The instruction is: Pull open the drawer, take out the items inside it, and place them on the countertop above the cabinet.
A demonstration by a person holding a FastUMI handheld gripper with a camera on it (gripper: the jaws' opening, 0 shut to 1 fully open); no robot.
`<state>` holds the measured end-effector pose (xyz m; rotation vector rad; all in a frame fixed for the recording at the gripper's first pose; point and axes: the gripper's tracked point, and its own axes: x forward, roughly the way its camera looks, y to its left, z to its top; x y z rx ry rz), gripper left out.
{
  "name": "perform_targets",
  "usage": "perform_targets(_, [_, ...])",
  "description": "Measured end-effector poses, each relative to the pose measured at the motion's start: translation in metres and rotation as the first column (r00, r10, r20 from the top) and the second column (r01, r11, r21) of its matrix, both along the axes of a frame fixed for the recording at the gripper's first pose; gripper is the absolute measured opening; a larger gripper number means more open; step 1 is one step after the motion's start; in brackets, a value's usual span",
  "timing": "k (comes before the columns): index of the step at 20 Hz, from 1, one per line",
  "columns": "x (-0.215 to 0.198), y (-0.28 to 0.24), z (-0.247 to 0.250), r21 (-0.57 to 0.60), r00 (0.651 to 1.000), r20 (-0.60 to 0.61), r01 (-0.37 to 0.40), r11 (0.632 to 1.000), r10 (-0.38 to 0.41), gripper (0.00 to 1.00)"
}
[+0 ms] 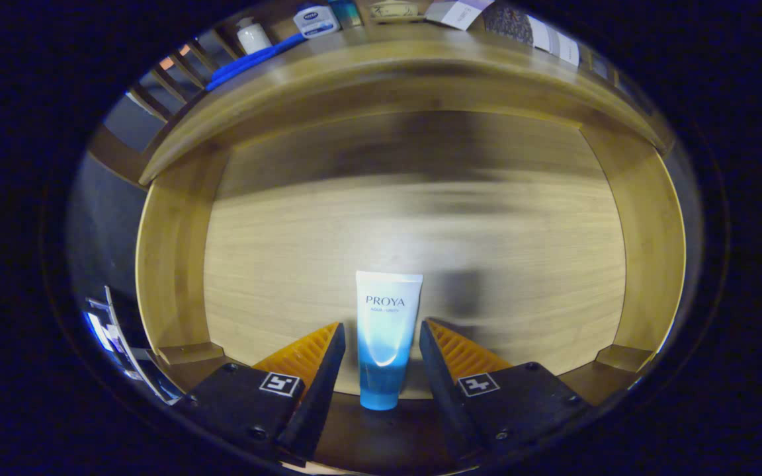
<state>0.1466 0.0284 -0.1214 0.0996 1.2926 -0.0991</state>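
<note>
Your gripper stands open around the tube, a narrow gap either side. Beyond the tube, the drawer floor lies bare; its side walls and the countertop edge hem you in.

White-to-blue tube between spread tongs; tan wood-grain drawer.

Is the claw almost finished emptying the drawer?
Partly. The drawer is already pulled open, and several items sit on the countertop. Right now the claw is open around a tube, which lies between its fingers, apparently not yet squeezed. Left: grab the tube and put it up top.
</note>
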Motion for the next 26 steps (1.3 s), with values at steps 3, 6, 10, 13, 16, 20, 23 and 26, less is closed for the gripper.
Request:
perform_targets(3, [0.003,-0.002,-0.003,-0.047,1.0,-0.015,-0.002,0.999,0.002,0.73])
perform_targets(6, [0.002,0.0,-0.007,-0.064,1.0,-0.031,0.002,0.998,-0.004,0.7])
perform_targets(10, [0.005,-0.004,-0.004,-0.068,1.0,-0.016,0.015,0.998,-0.016,0.6])
perform_targets(13, [0.007,-0.007,-0.002,-0.063,1.0,0.016,0.018,0.998,-0.017,0.52])
perform_targets(16, [0.009,-0.01,0.005,-0.083,0.999,0.049,0.018,0.996,-0.014,0.45])
perform_targets(20, [0.01,-0.007,0.017,-0.06,0.996,0.084,0.009,0.998,-0.004,0.43])
perform_targets(23, [0.014,-0.004,0.031,-0.055,0.992,0.123,0.01,0.998,-0.003,0.43])
perform_targets(26, [0.019,0.0,0.051,-0.027,0.986,0.164,0.011,1.0,-0.006,0.43])
